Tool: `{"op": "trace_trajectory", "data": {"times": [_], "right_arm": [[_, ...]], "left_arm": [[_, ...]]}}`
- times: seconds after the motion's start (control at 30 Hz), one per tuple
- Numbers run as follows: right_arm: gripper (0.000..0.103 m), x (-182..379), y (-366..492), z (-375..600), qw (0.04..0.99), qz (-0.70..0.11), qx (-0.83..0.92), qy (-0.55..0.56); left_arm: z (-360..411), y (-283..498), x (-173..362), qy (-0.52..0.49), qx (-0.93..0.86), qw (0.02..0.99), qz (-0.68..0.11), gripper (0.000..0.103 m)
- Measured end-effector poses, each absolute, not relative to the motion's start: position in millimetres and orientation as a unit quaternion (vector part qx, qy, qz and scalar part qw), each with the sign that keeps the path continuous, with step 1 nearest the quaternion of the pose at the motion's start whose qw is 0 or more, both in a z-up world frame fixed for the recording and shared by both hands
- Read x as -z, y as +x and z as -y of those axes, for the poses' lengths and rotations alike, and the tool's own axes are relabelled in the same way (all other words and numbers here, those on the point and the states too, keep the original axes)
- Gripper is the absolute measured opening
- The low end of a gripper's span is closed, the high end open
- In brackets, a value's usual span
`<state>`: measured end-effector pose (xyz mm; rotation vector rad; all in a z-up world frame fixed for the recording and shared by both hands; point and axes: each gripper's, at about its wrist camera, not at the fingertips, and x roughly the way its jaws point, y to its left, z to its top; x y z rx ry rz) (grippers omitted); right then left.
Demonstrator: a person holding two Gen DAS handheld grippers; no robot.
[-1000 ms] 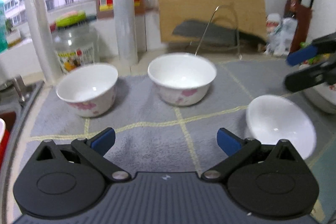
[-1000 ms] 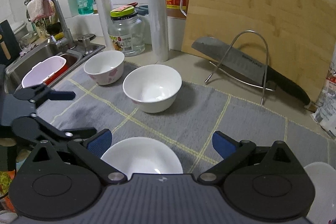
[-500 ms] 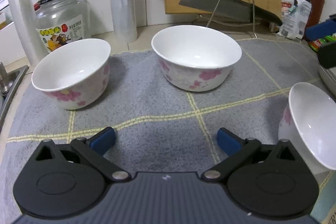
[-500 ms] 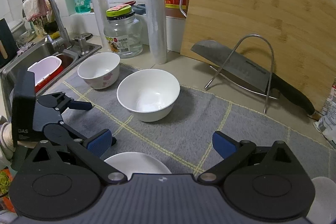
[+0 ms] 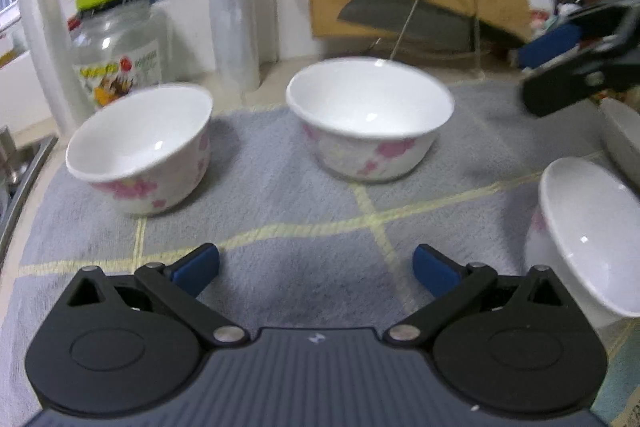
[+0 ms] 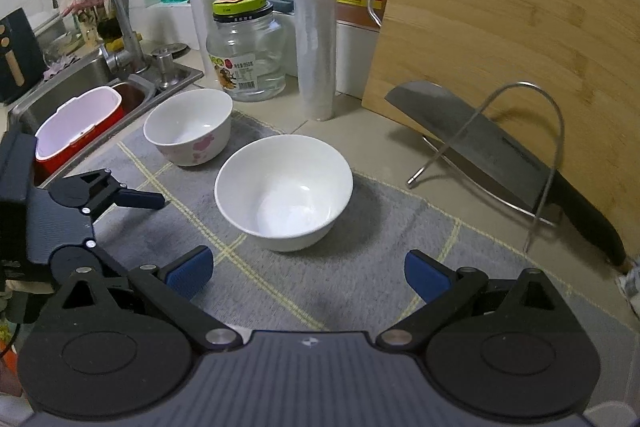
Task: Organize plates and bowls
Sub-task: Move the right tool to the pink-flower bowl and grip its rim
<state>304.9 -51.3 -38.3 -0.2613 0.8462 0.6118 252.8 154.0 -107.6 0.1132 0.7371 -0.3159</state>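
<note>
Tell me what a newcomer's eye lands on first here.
White floral bowls on the grey mat: a large bowl mid-mat, a small bowl nearer the sink. Behind, a cleaver leans in a wire rack against a big wooden cutting board.

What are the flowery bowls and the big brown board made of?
The bowls look like glazed ceramic or porcelain: smooth, white and shiny, with bright glints inside and pink flowers printed outside. The board looks like bamboo or wood: tan, dull, with long grain lines. The mat under the bowls looks like soft grey cloth with a fuzzy weave.
</note>
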Motion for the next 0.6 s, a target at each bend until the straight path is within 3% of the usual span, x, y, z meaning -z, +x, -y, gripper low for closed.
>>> {"op": "trace_trajectory", "data": {"times": [0.2,0.6], "right_arm": [[0.103,41.0,322.1,43.3,0.854,-0.403,-0.303,-0.13],[0.103,55.9,352.7,27.5,0.843,-0.409,-0.328,-0.122]], "left_arm": [[-142.4,255.2,93.2,0.068,0.187,0.932,-0.303,0.102],[-134.9,278.5,95.0,0.051,0.209,0.934,-0.287,0.102]]}}
